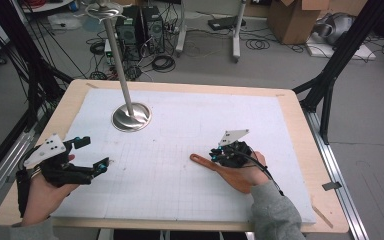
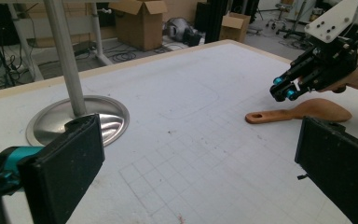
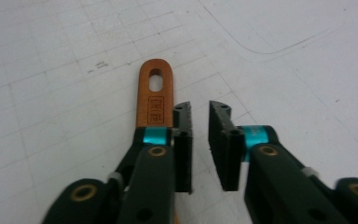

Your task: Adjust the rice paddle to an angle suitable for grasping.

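high view: a wooden spatula (image 1: 215, 167) lies flat on a white gridded mat (image 1: 180, 150) that covers a wooden table (image 1: 300, 125), right of centre, its handle pointing left. the right gripper (image 1: 215, 156) hovers just above the handle. in the right gripper view its jaws stand slightly parted with nothing between them, and the handle with its hang hole sits beside and under one jaw. the left gripper (image 1: 96, 154) rests at the table's left edge, released, jaws spread wide, well apart from the spatula. a metal stand (image 1: 131, 116) rises from its round base behind.
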The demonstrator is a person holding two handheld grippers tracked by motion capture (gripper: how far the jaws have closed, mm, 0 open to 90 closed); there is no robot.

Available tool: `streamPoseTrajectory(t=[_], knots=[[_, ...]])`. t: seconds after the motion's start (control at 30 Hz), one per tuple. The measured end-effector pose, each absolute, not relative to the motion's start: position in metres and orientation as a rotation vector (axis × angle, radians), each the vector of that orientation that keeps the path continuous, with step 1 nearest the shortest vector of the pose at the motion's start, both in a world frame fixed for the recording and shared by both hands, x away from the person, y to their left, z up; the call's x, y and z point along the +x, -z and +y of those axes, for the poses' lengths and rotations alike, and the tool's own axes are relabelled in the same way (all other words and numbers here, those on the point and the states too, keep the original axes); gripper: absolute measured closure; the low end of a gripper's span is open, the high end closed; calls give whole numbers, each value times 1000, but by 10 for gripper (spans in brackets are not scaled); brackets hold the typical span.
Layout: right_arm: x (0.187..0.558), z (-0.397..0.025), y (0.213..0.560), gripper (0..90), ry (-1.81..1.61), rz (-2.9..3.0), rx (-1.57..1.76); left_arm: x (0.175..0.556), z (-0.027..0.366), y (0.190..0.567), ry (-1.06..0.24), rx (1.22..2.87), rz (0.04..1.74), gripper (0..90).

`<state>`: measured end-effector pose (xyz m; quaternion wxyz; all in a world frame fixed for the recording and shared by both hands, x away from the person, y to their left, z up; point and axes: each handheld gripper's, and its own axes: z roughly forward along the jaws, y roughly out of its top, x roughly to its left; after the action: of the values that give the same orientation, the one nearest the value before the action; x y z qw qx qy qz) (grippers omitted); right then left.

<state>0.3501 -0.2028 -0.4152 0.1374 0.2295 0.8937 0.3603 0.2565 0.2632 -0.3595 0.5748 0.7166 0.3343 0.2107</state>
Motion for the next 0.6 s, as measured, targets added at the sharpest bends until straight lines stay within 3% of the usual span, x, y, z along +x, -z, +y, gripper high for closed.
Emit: streamPoseTrajectory(t=[0.2, 0.27, 0.6], knots=[[343, -203, 410, 589, -1055, 2595, 627, 261, 260, 359, -487, 1682, 771, 18], [341, -203, 408, 487, -1063, 2609, 635, 263, 259, 358, -483, 1678, 767, 18], [332, -214, 399, 303, -1128, 2603, 693, 279, 248, 356, -450, 1679, 727, 18]])
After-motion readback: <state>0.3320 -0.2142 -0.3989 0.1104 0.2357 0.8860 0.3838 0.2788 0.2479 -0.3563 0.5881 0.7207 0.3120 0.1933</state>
